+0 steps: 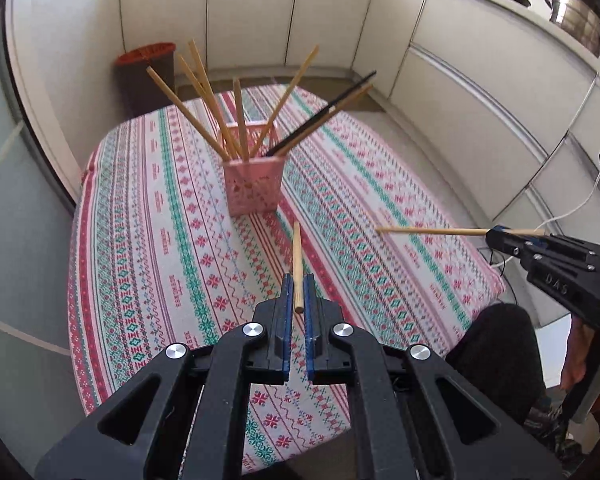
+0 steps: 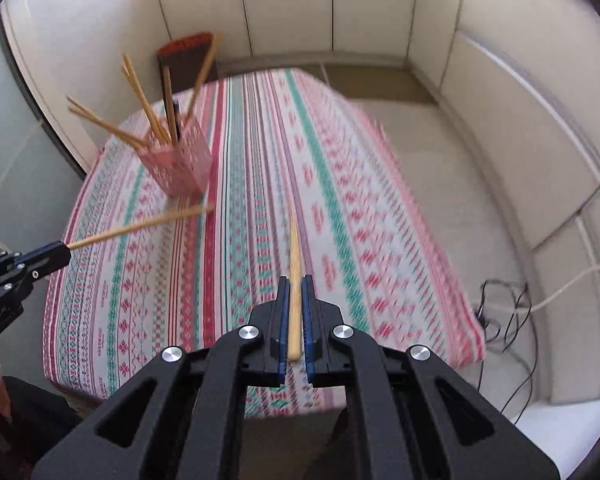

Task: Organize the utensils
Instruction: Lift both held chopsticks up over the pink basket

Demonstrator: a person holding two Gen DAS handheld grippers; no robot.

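Patterned tablecloth carries a pink holder of chopsticks near its far edge. Left gripper and right gripper each clamp one wooden chopstick.

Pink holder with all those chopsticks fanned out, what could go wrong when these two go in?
The pink holder is crowded with splayed chopsticks; an incoming tip could snag one and tip the holder. The left gripper holds its chopstick near one end, so it may pivot. Both held chopsticks could cross, the right gripper's chopstick approaching alongside.
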